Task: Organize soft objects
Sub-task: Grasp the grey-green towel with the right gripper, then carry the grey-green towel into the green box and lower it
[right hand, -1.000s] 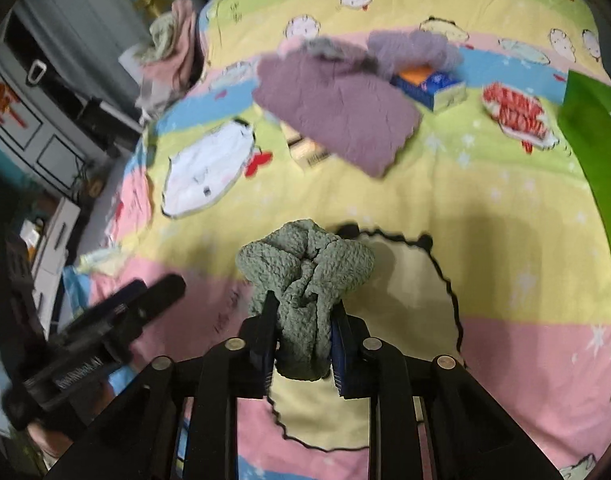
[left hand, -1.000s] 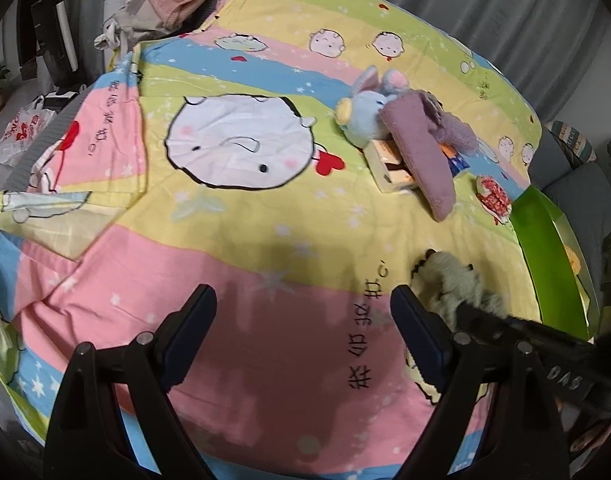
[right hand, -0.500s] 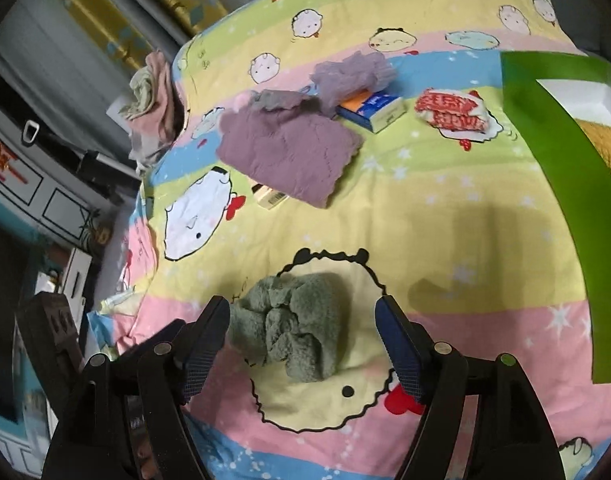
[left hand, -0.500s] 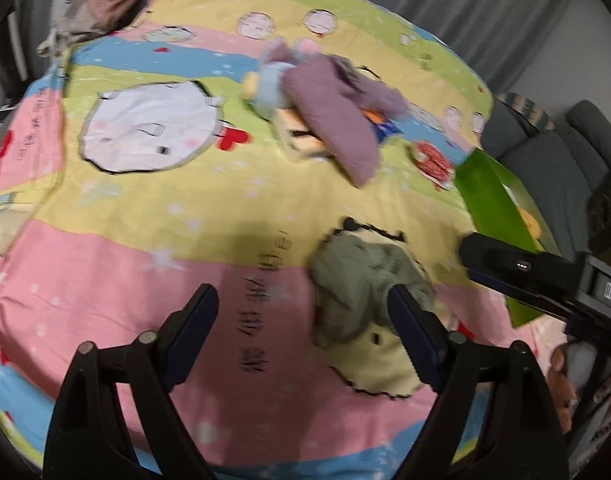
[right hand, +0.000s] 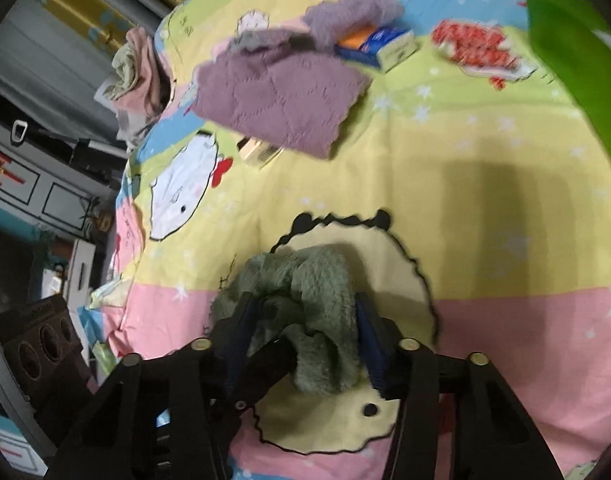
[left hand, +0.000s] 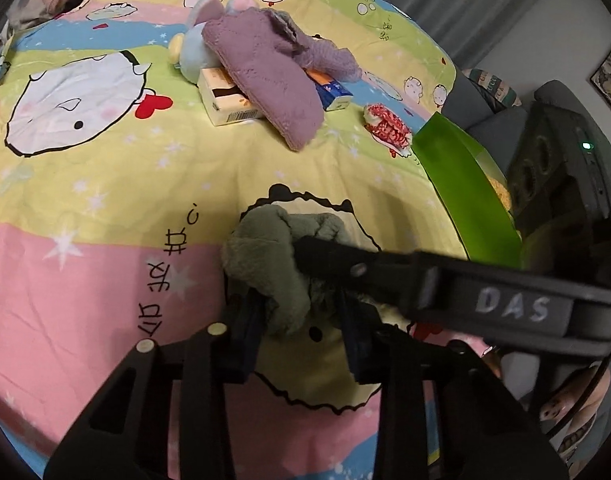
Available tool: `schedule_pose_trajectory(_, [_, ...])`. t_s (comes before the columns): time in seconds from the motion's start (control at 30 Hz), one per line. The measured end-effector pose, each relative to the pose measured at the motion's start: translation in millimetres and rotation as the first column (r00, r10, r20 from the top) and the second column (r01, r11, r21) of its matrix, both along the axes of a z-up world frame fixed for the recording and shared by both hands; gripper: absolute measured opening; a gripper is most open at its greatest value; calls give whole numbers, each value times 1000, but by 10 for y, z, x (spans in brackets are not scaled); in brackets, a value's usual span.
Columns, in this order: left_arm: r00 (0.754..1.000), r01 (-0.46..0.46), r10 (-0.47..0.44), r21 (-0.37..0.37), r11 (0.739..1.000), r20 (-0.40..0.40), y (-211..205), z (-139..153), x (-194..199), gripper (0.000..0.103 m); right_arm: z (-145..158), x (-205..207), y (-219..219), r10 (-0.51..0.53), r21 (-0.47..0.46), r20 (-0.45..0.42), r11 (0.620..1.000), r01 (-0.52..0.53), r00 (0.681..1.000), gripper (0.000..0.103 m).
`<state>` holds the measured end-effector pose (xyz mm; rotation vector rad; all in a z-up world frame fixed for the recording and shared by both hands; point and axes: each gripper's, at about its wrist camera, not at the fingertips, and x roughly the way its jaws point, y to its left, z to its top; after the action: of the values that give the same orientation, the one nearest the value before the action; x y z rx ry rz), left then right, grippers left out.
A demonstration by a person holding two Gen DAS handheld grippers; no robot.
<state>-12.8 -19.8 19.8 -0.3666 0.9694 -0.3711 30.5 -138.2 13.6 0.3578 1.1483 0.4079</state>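
Observation:
A fluffy green cloth (left hand: pixel 265 256) lies bunched on the cartoon bedsheet (left hand: pixel 105 280), over a pale yellow printed figure. My left gripper (left hand: pixel 297 312) has its jaws closing, and both pads touch the lower part of the cloth. My right gripper (right hand: pixel 303 312) is also closing, with the green cloth (right hand: pixel 317 292) filling the gap between its pads. One finger of the right gripper (left hand: pixel 345 266) crosses the left wrist view from the right and lies on the cloth. A finger of the left gripper (right hand: pixel 265 364) shows under the cloth in the right wrist view.
Farther back, a purple knit cloth (left hand: pixel 273 80) drapes over a cream box (left hand: pixel 229 108), a blue box (left hand: pixel 333 94) and a pale blue plush toy (left hand: pixel 193 56). A red-and-white packet (left hand: pixel 387 126) lies near a green bin (left hand: pixel 461 188). Clothes (right hand: pixel 137 72) are piled at the far corner.
The right gripper let go of the green cloth, opened wide, then closed around it again. The left gripper swung right to the cloth and its wide jaws closed on it.

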Motion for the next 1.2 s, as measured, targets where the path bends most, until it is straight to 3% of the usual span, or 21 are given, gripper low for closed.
schedule_pose_trajectory(0.1, [1000, 11, -11, 4, 1000, 15, -30, 26, -4, 27, -33, 2, 46, 0, -4, 4, 1000, 0, 1000, 40])
schedule_pose_trajectory(0.27, [998, 23, -25, 39, 999, 56, -152, 193, -6, 27, 26, -26, 45, 4, 14, 14, 1000, -4, 1000, 40])
schedule_pose_trajectory(0.53, [978, 73, -87, 76, 994, 190, -556, 686, -16, 27, 529, -155, -300, -70, 75, 151, 995, 59, 986, 40])
schedule_pose_trajectory(0.8, [941, 158, -190, 131, 979, 281, -1195, 1061, 5, 27, 957, -305, -927, -193, 108, 265, 980, 170, 945, 40])
schedule_pose_trajectory(1.2, [881, 297, -343, 183, 937, 325, -2108, 1289, 123, 27, 1190, -441, -1870, -369, 191, 310, 927, 323, 876, 40])
